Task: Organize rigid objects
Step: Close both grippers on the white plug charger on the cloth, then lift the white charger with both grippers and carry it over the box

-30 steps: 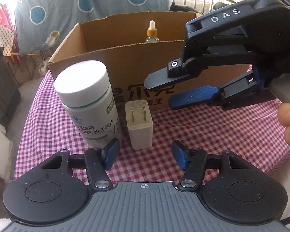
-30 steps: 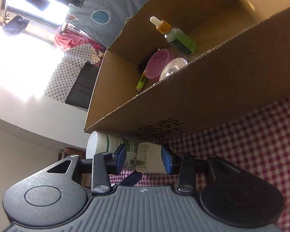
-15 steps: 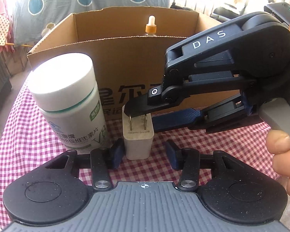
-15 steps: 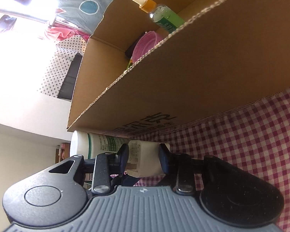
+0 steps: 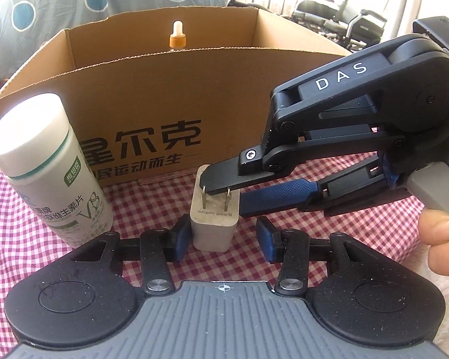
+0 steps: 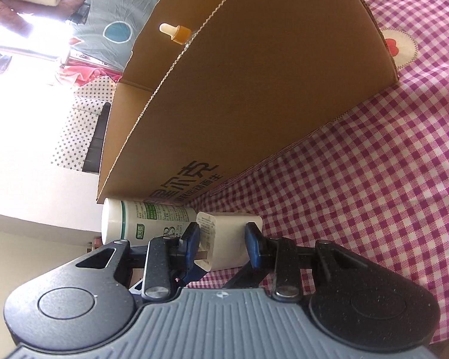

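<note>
Two tongs meet at a white charger (image 5: 214,224) on the checked counter (image 5: 329,206).
Right tongs (image 6: 221,239) clamp its prongs and base; left tongs (image 5: 223,236) closing, one pad touching.

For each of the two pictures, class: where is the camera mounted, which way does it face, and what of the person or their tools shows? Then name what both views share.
Left wrist: on the left gripper, facing the box front; shows its closing jaws around the charger, the right gripper and a thumb.
Right wrist: on the right gripper, rolled sideways, looking along the box; its pads pinch the charger.
Shared: charger, bottle, box, dropper, checked cloth.
</note>
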Motion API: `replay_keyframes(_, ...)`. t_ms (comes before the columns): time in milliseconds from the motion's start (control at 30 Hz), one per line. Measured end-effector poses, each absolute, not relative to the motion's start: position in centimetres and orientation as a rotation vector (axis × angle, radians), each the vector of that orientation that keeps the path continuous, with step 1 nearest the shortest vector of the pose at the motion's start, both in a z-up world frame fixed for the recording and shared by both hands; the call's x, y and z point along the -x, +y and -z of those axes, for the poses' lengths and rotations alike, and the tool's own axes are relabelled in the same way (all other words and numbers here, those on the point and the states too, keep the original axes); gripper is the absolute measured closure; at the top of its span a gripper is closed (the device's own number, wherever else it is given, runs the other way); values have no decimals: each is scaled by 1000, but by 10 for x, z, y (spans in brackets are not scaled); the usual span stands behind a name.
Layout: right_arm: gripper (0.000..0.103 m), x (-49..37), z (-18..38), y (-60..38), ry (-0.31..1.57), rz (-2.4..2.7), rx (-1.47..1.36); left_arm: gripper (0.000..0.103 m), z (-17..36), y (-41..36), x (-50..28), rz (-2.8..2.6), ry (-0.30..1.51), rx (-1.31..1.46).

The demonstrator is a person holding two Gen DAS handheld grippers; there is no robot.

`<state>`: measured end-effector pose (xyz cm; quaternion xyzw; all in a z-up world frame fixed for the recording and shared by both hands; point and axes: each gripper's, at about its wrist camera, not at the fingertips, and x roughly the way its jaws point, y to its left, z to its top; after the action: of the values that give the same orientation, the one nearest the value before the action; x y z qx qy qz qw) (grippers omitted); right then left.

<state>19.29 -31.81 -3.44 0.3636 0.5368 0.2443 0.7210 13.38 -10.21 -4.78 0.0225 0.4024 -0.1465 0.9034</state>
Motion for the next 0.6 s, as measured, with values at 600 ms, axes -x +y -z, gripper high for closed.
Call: replay_keyframes(600, 67, -206, 33, -300, 1169, -548, -794, 77, 55, -101, -146, 257, 835, -71)
